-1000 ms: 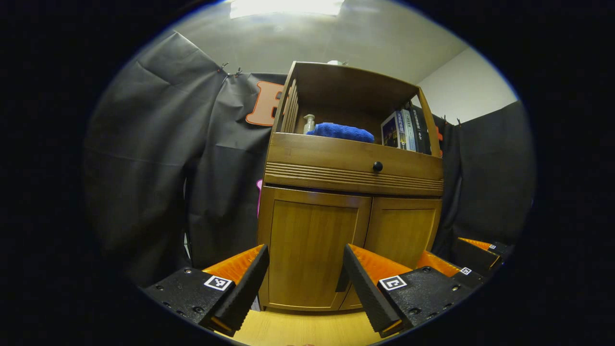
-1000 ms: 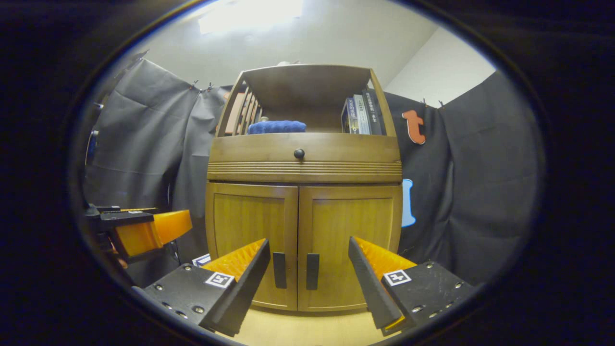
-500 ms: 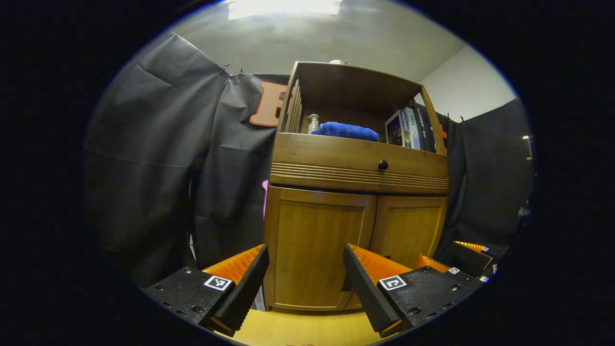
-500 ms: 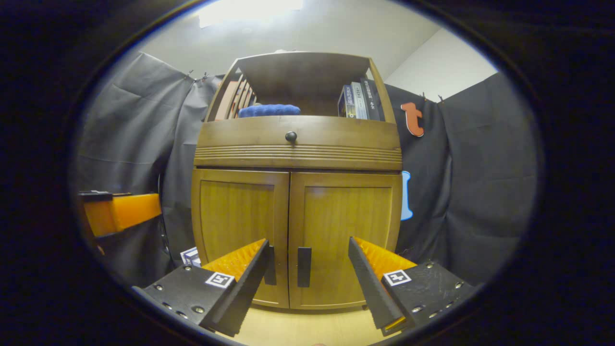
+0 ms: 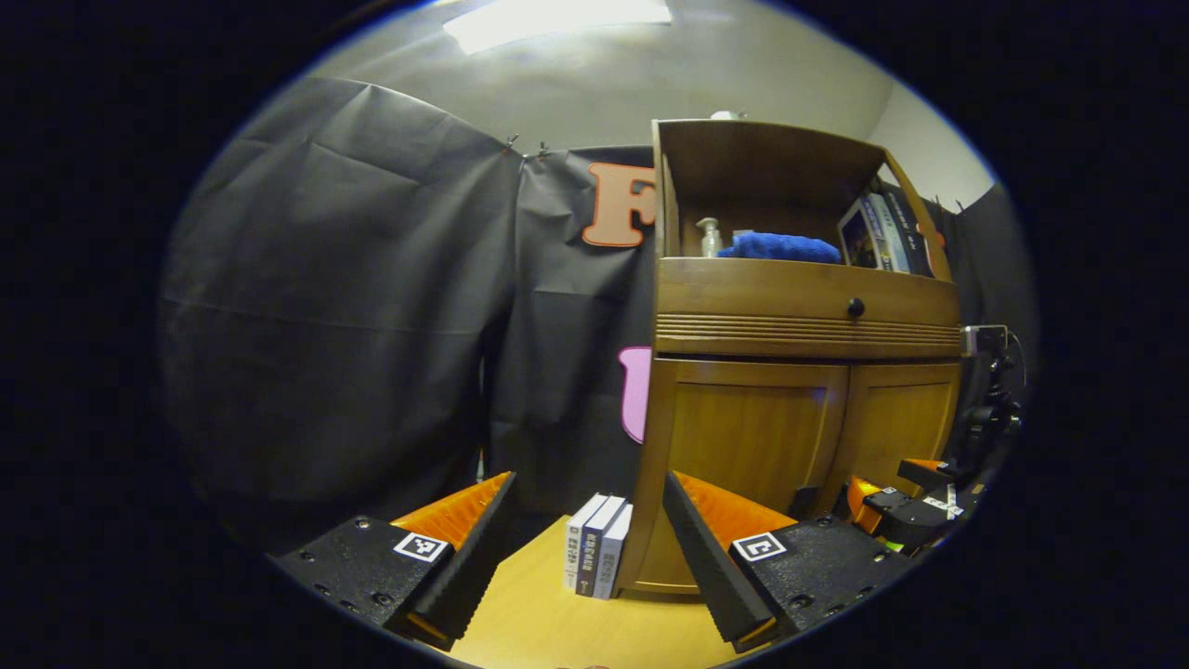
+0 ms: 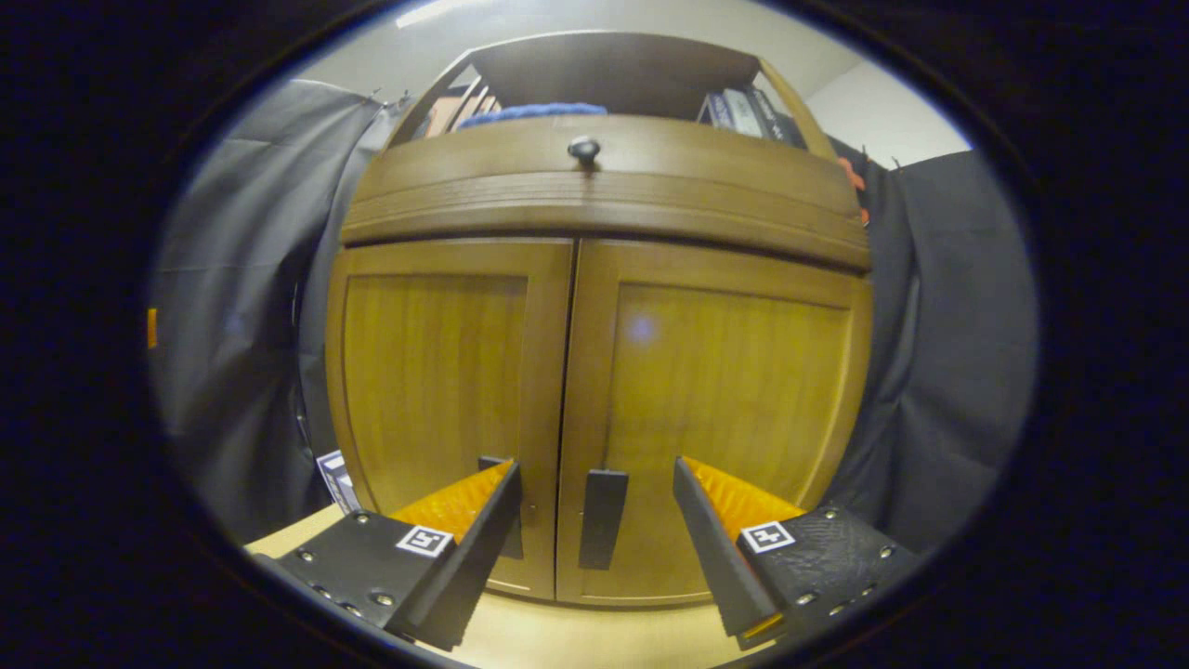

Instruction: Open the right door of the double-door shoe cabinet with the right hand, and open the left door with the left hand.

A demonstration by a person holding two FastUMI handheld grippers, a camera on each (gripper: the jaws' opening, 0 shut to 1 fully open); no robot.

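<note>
The wooden shoe cabinet (image 6: 594, 200) stands close in the right gripper view, with both doors shut. The right door (image 6: 715, 400) has a dark vertical handle (image 6: 603, 518) near the middle seam. My right gripper (image 6: 594, 465) is open, and that handle stands between its fingers, a little beyond them. The left door (image 6: 437, 381) has its handle (image 6: 492, 462) mostly hidden behind one finger. In the left gripper view the cabinet (image 5: 799, 316) is off to the right, with the left door (image 5: 757, 446) shut. My left gripper (image 5: 587, 476) is open, empty, and points left of the cabinet.
Three books (image 5: 594, 556) stand on the pale wooden floor (image 5: 539, 623) at the cabinet's left foot. A drawer with a round knob (image 6: 584, 149) sits above the doors. The open shelf holds a blue cloth (image 5: 780, 247), a bottle (image 5: 711, 234) and books (image 5: 878, 232).
My right gripper has moved much closer to the doors, so the right handle now stands between its fingers. The left gripper has swung left, and the cabinet has slid to the right of its view.
</note>
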